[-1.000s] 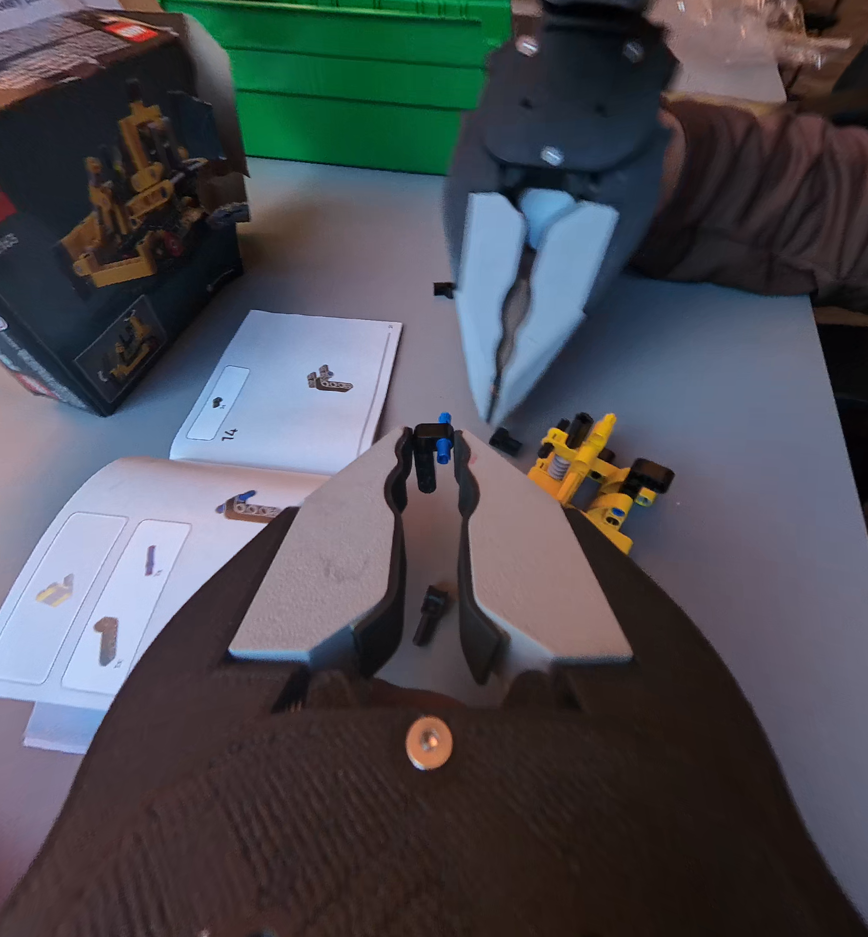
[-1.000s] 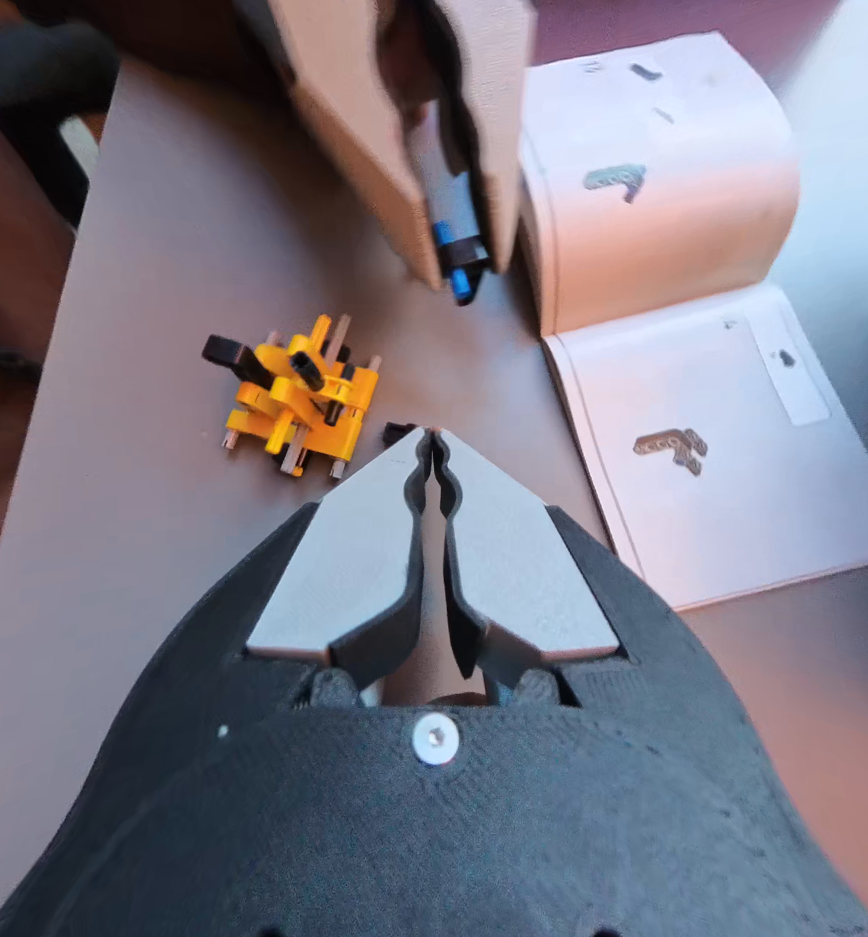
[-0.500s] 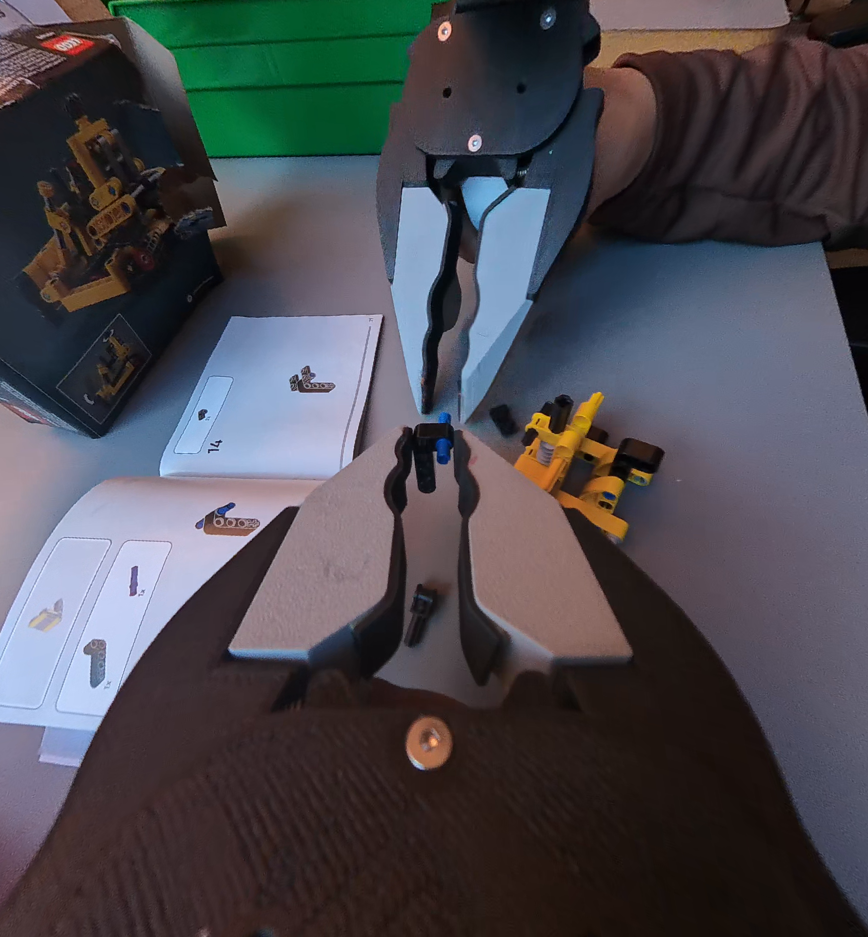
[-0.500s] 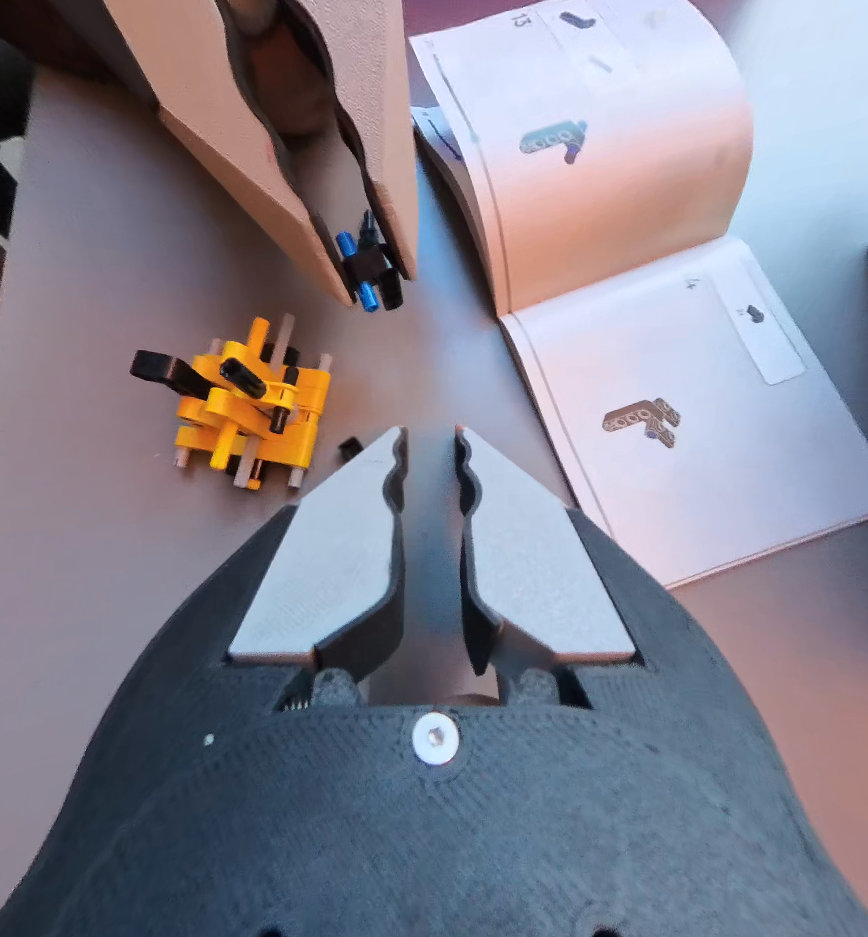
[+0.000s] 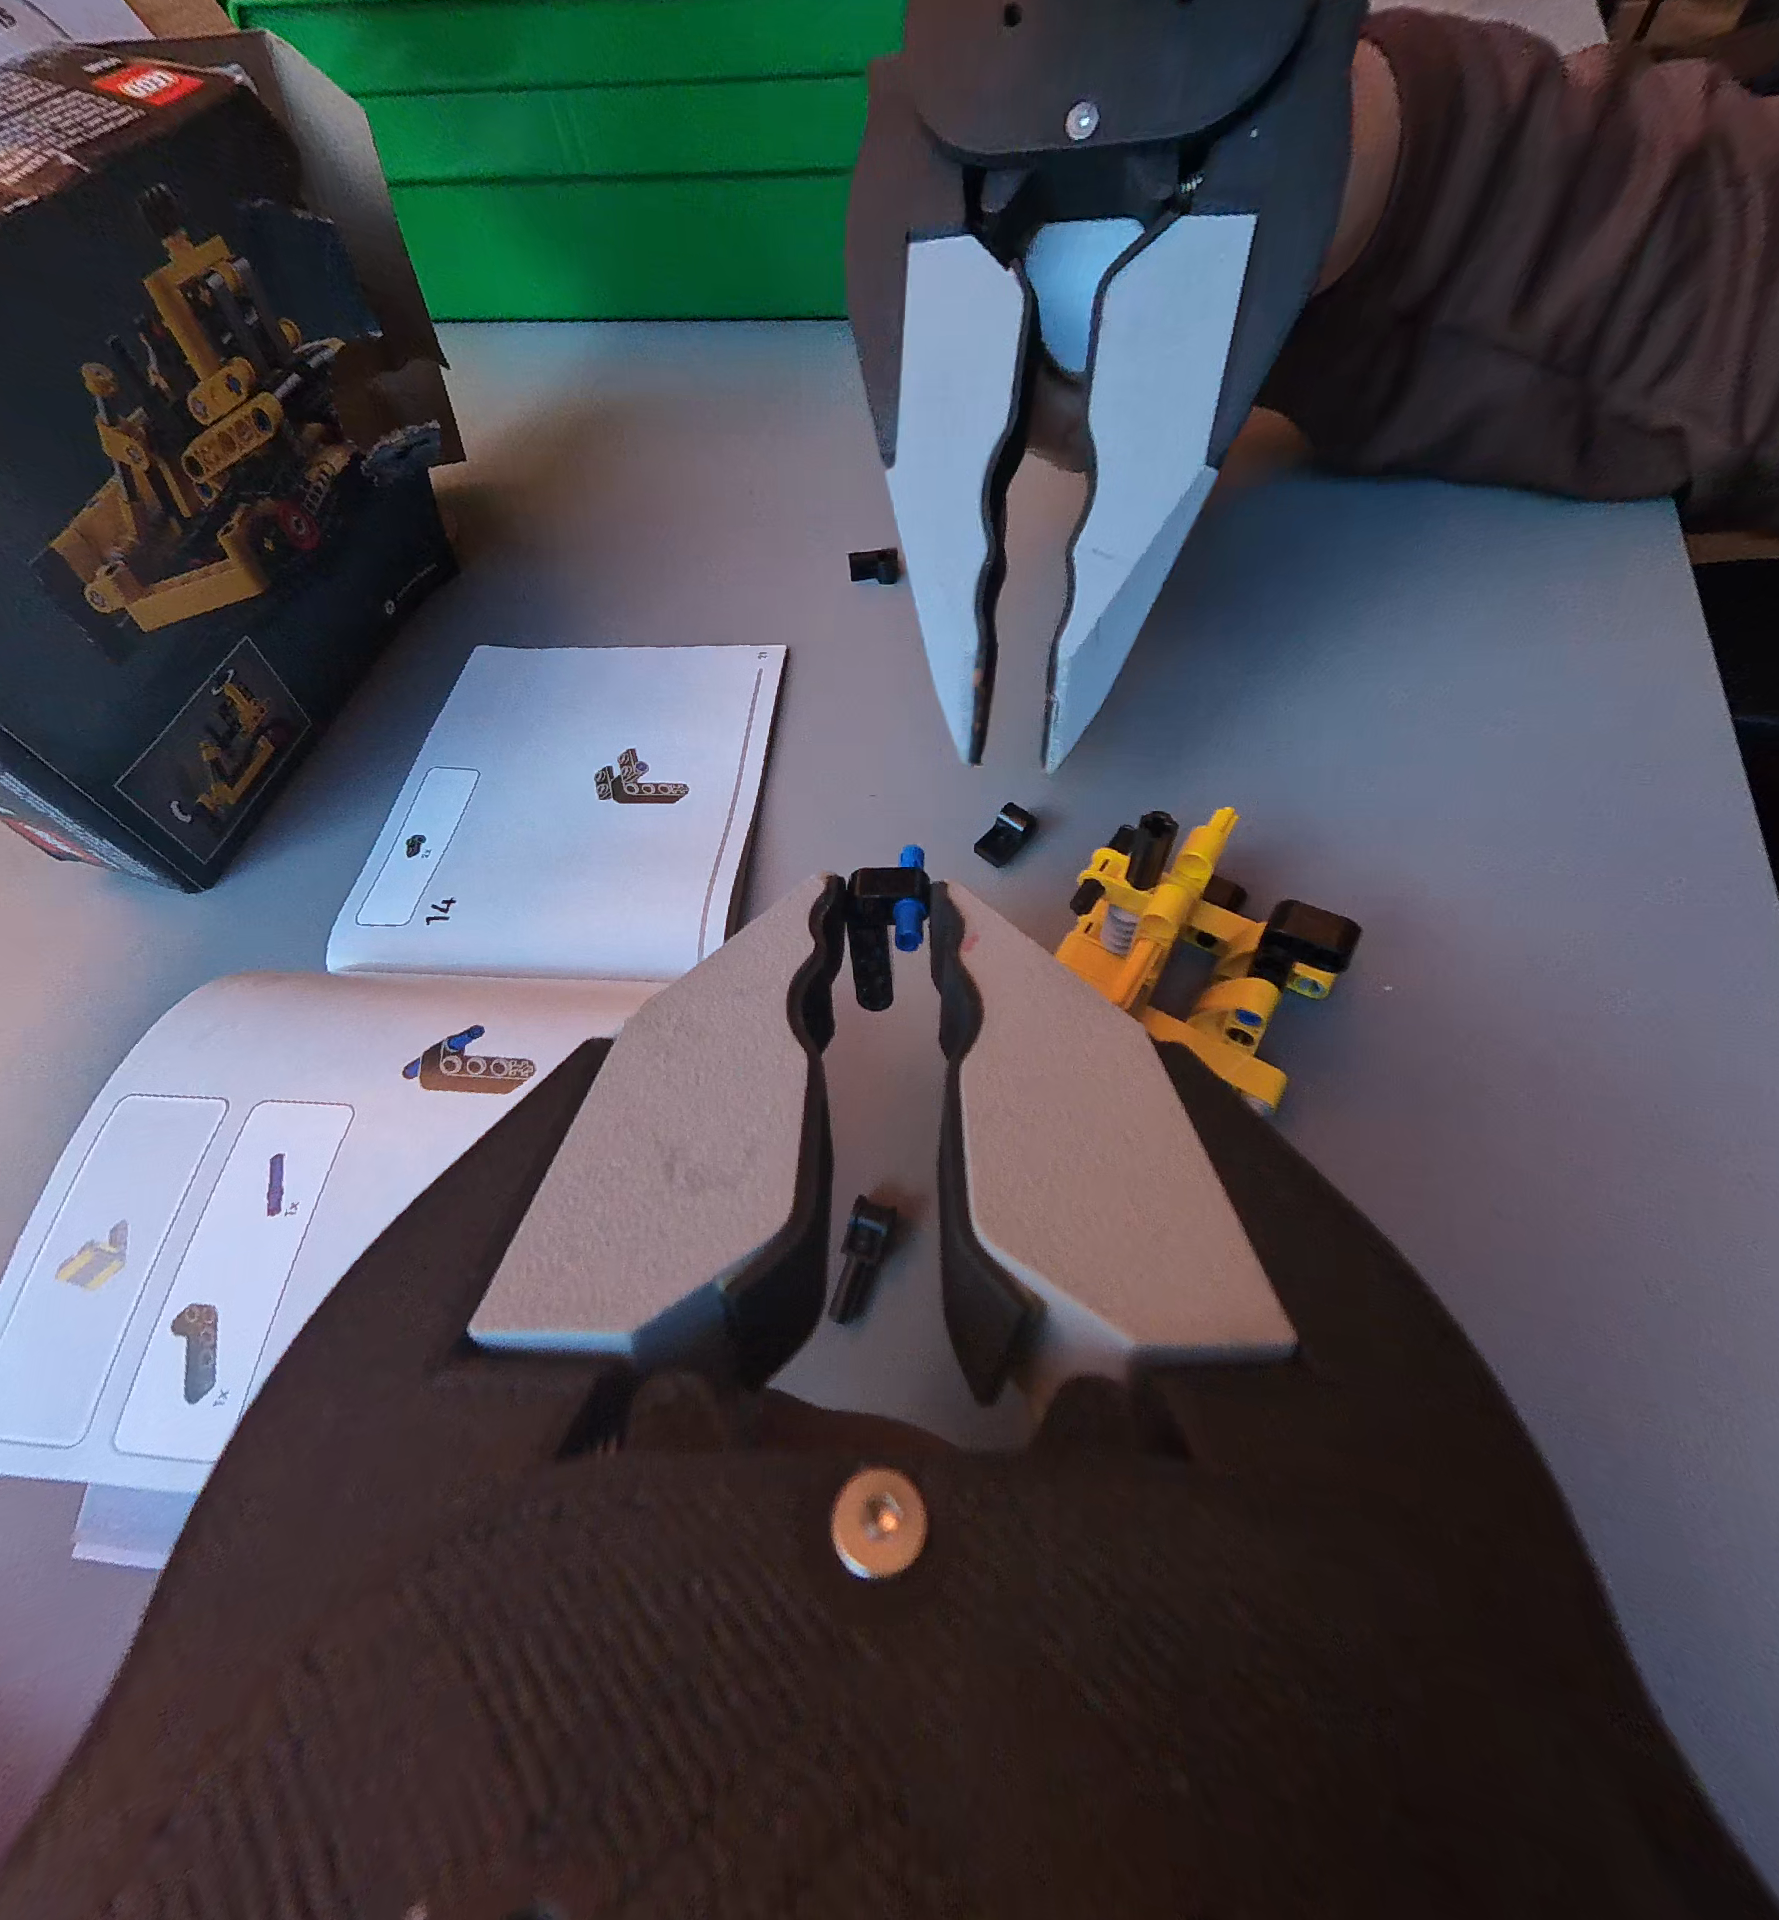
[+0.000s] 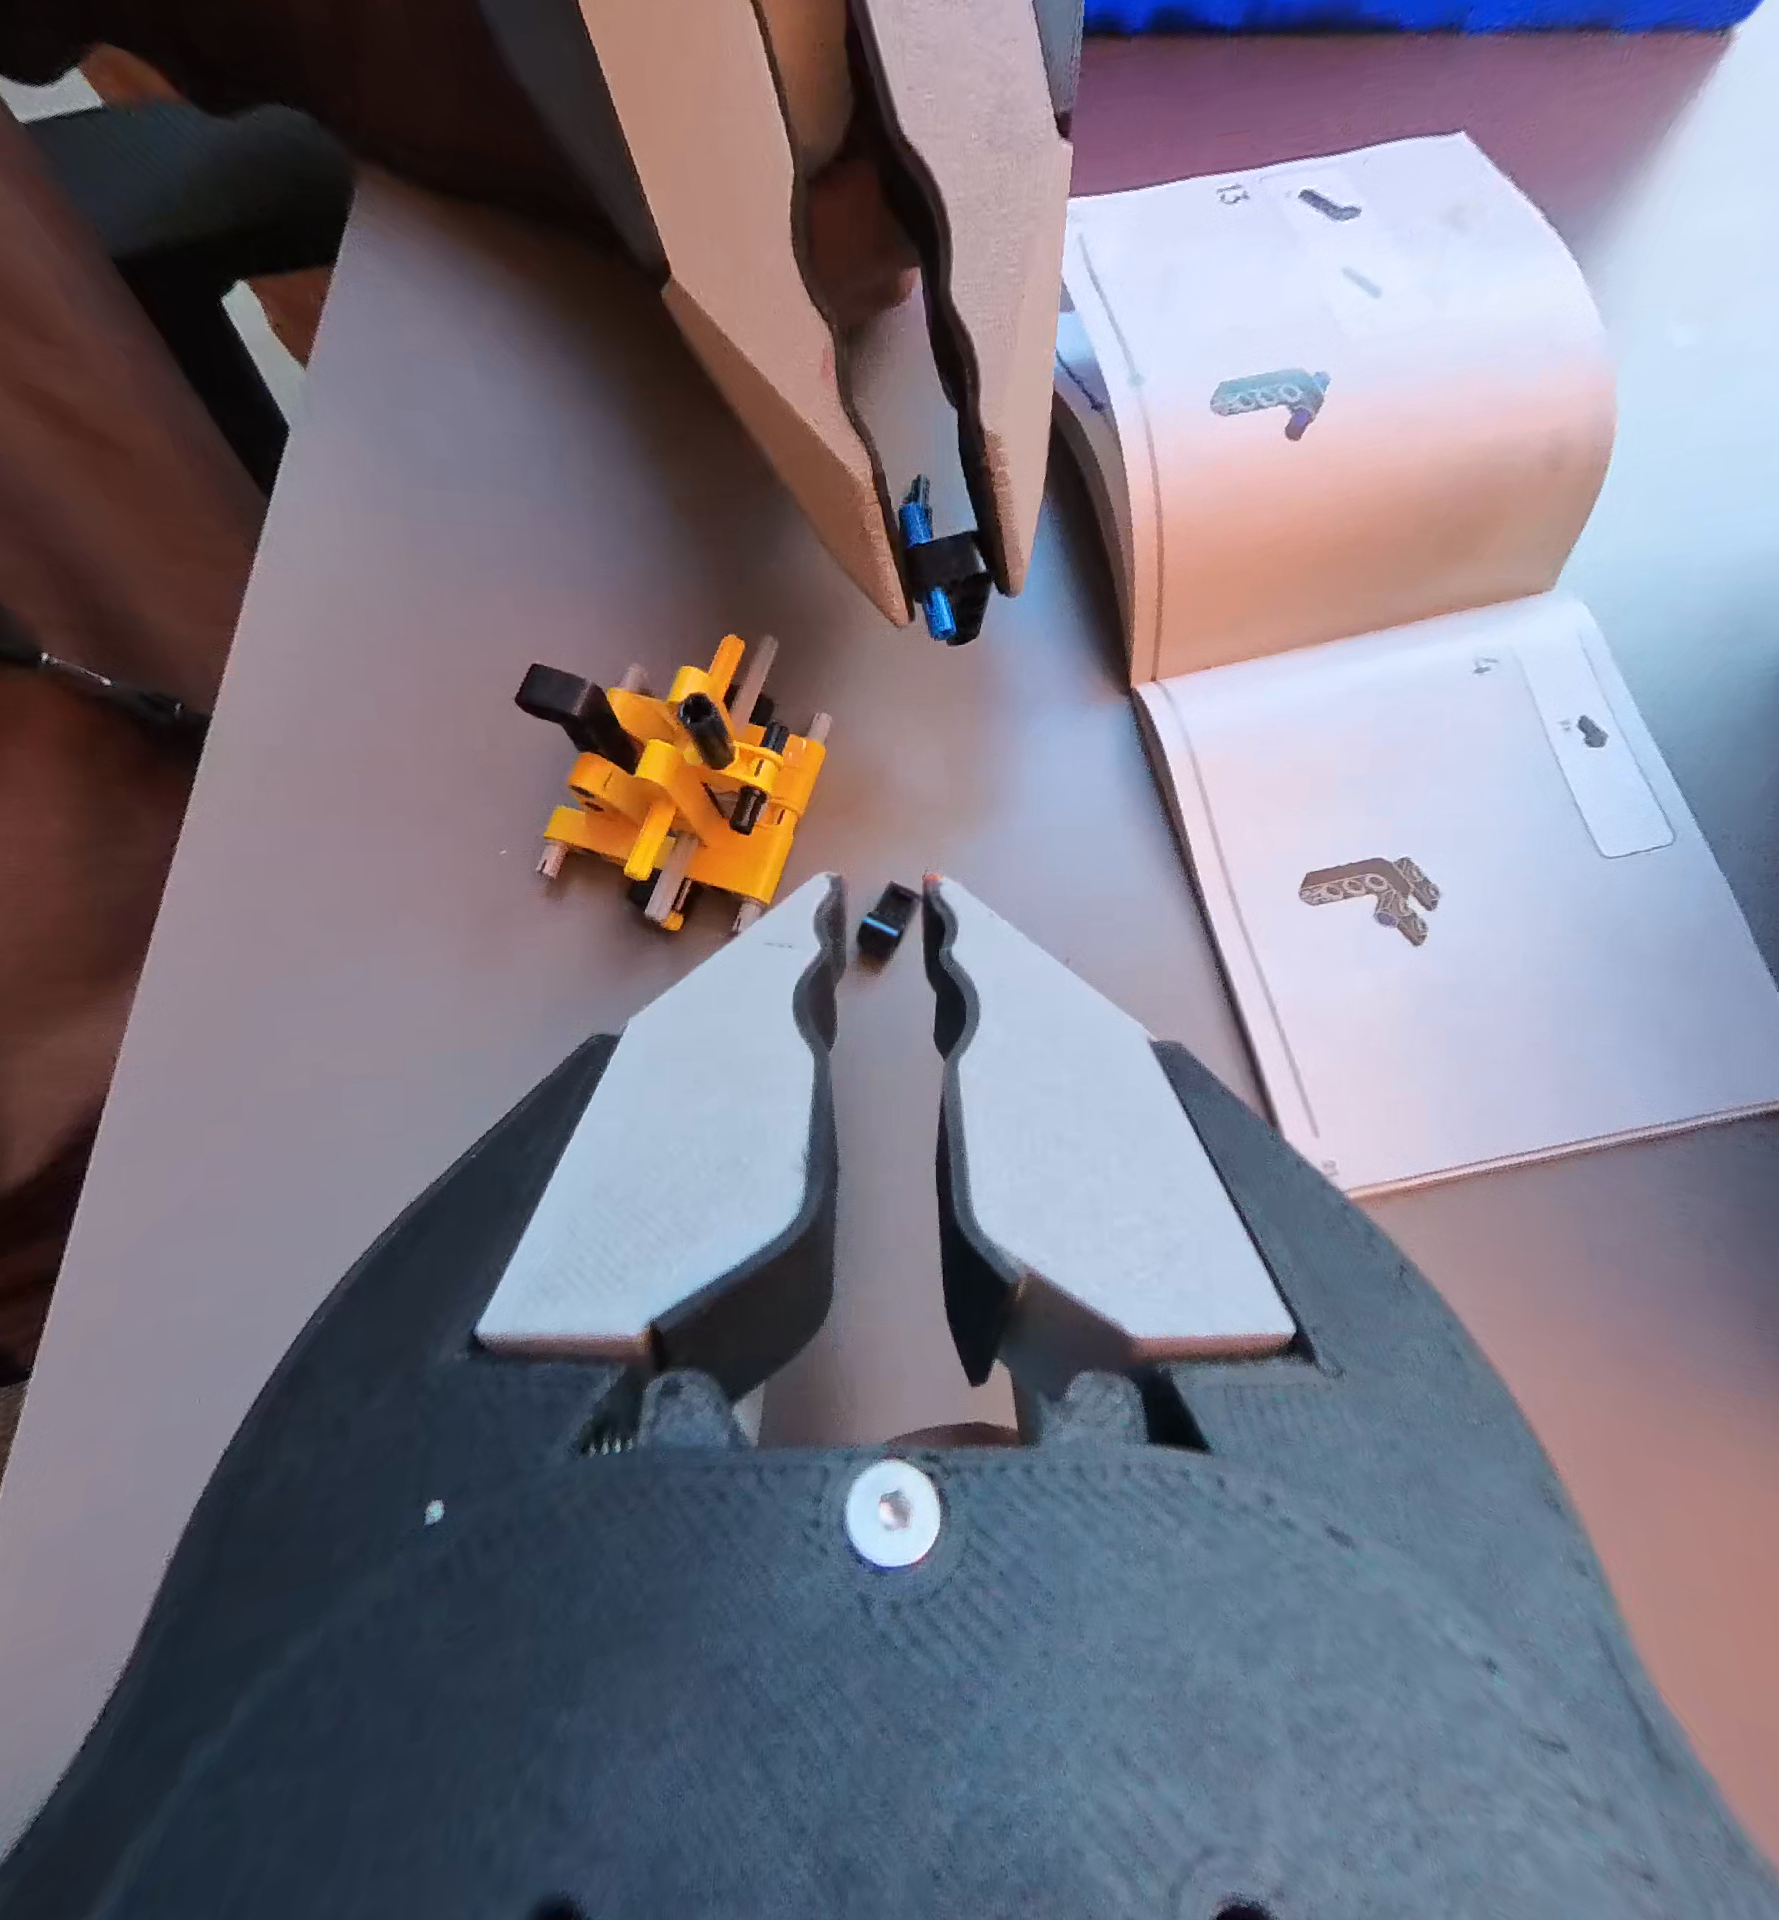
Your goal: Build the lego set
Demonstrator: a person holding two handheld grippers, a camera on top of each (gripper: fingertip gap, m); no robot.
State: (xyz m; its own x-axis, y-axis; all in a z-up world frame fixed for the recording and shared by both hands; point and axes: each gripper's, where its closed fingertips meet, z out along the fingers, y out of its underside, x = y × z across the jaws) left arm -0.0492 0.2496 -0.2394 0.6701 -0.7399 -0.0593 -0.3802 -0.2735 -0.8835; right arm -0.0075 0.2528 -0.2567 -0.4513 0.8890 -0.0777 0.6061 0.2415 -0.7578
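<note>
My left gripper [image 5: 885, 889] is shut on a black angled beam [image 5: 872, 940] with a blue pin [image 5: 910, 902] in it, held just above the table. It also shows in the right wrist view [image 6: 952, 603], with the beam [image 6: 952, 566] at its tips. My right gripper [image 6: 880, 894] is open, its tips on either side of a small black connector [image 6: 887, 916] on the table. In the left wrist view the right gripper [image 5: 1010, 753] points down just behind that connector [image 5: 1004, 833]. The yellow sub-assembly [image 5: 1197, 935] [image 6: 687, 790] lies beside them.
An open instruction booklet [image 5: 573, 810] [image 6: 1436, 831] lies on the grey table [image 5: 1436, 1143]. The set's box [image 5: 168, 416] stands far left, before green bins [image 5: 604, 156]. A loose black pin [image 5: 861, 1252] and another small black piece [image 5: 872, 564] lie on the table. A sleeved arm [image 5: 1591, 291] is behind. There is about 5 cm between the tips of the two grippers.
My right gripper has opened from shut and moved so that its tips now flank the small black connector. My left gripper still holds the beam with the blue pin.
</note>
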